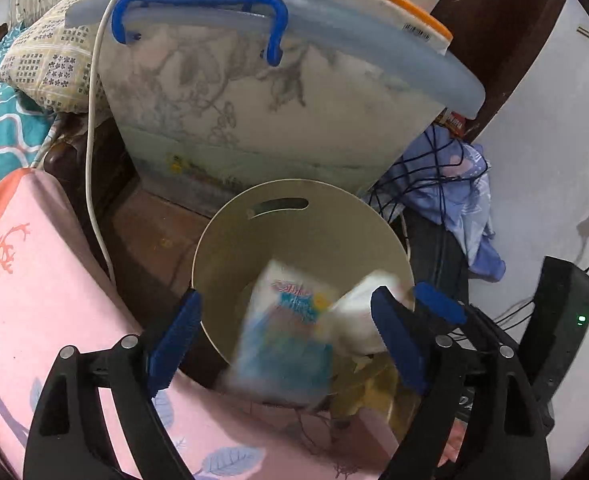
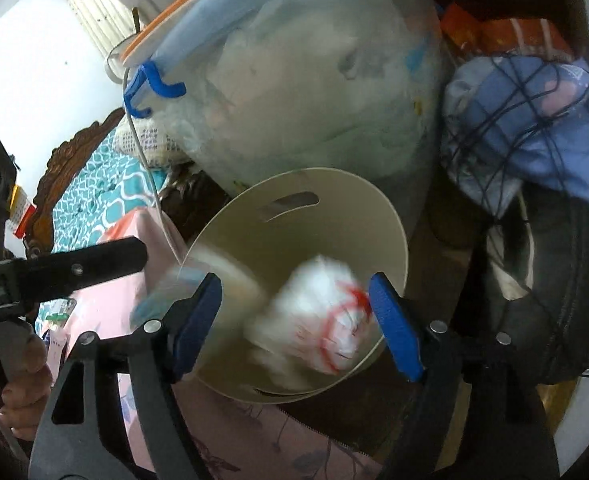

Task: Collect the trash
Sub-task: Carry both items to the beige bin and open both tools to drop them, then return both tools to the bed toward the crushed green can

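Cluttered bedroom, blurred wrapper [image 1: 282, 332] upright in bin [image 1: 254, 240]

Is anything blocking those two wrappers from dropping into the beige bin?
Nothing visible does. The blue-printed packet and the white, red-printed wrapper are blurred, right over the open mouth of the beige bin. The left gripper and right gripper stand open, pads clear of both.

Bin [image 1: 254, 240]: smooth matt beige plastic. Storage box [image 1: 254, 120]: cloudy translucent plastic, glossy blue handle [image 1: 198, 4]. Wrapper [image 1: 286, 336]: printed film. Pink bedding [image 1: 34, 280]: soft cloth. Gripper pads [image 1: 176, 336]: ribbed blue plastic.
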Demonstrator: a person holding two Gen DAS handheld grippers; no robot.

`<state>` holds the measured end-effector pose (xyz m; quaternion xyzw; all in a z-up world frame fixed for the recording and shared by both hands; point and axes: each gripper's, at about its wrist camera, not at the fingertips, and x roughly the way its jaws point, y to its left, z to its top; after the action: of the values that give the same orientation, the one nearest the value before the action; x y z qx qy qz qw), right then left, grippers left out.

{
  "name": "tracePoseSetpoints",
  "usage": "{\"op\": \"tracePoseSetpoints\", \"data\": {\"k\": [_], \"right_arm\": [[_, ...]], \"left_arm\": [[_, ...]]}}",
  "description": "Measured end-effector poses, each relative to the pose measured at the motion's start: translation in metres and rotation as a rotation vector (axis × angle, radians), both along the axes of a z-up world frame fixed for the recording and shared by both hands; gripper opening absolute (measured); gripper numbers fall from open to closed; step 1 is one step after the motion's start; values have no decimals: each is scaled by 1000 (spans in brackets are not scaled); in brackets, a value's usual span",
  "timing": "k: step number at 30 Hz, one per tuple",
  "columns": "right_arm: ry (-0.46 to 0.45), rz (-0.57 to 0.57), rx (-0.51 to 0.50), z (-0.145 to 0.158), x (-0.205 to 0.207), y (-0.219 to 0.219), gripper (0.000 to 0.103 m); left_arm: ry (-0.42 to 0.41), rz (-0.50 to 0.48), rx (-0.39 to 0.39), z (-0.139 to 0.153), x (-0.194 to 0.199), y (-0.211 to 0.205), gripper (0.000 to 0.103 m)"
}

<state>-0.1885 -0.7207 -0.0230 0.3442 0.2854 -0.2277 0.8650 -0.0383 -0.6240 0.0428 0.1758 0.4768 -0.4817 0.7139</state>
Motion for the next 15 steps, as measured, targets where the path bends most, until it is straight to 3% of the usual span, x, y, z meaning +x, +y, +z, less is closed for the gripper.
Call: {"op": "tracePoseSetpoints", "data": {"k": [7,15], "right_arm": [[-80,16,10,15,-9,18,77],[-161,150,62,24,12,93,77]], "left_arm": [[-85,37,-39,19,-3,63,82],[-276,241,-18,30,-1,206,82]]}}
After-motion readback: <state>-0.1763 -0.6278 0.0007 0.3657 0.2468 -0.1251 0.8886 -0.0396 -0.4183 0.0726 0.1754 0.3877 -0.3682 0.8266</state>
